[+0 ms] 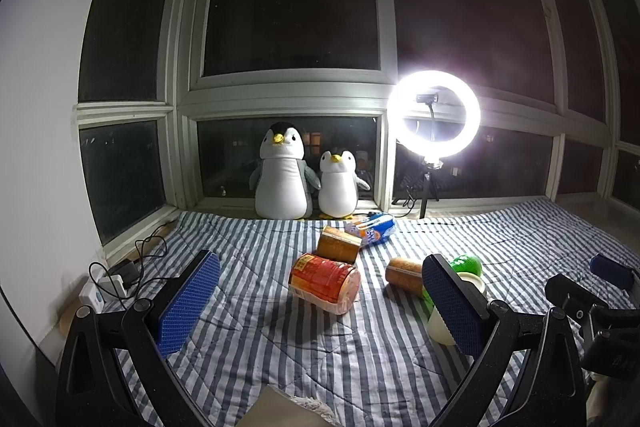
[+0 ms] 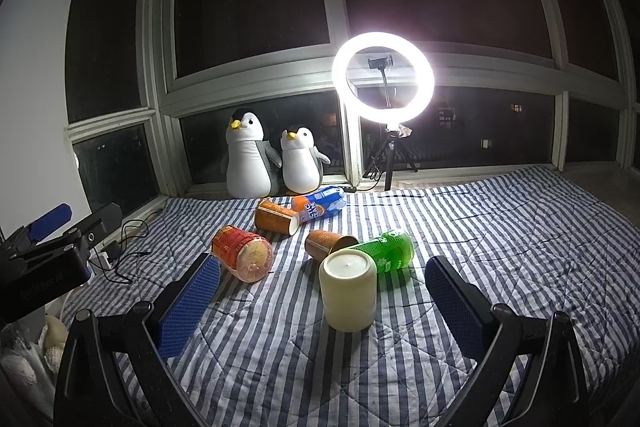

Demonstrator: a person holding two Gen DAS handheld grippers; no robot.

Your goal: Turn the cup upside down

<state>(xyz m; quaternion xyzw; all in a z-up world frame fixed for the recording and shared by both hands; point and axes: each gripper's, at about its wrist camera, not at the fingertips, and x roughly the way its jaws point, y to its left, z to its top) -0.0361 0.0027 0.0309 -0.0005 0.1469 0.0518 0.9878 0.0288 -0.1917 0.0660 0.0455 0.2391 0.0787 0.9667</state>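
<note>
Two tools hover over a bed covered by a blue-and-white striped quilt (image 2: 500, 227), its stitching forming diamond shapes. The right tool (image 2: 322, 291) has its blue-padded fingers spread wide with nothing between them, and the left tool (image 1: 320, 303) is likewise spread and empty. The cream cup (image 2: 348, 293) stands mouth-down on the quilt, base up, just ahead of the right tool and in line with the gap between its fingers; in the left wrist view it is largely hidden behind that tool's right finger.

Just behind the cup lie a green can (image 2: 386, 251) on its side and a brown paper cup (image 2: 326, 245), also tipped over. To the left lies a red instant-noodle tub (image 2: 242, 253), and farther back a second brown cup (image 2: 277, 217) and a blue-and-orange packet (image 2: 318, 207).

Against the window frame (image 2: 256, 75) sit a large plush penguin (image 2: 248, 157) and a smaller penguin (image 2: 302, 163), side by side and touching. A lit ring light (image 2: 383, 77) stands on a tripod to their right. The panes are dark, with a few distant lit windows. A white wall (image 2: 32, 67) closes the left side, where a power strip (image 1: 106, 287) and cables lie beside the quilt.
</note>
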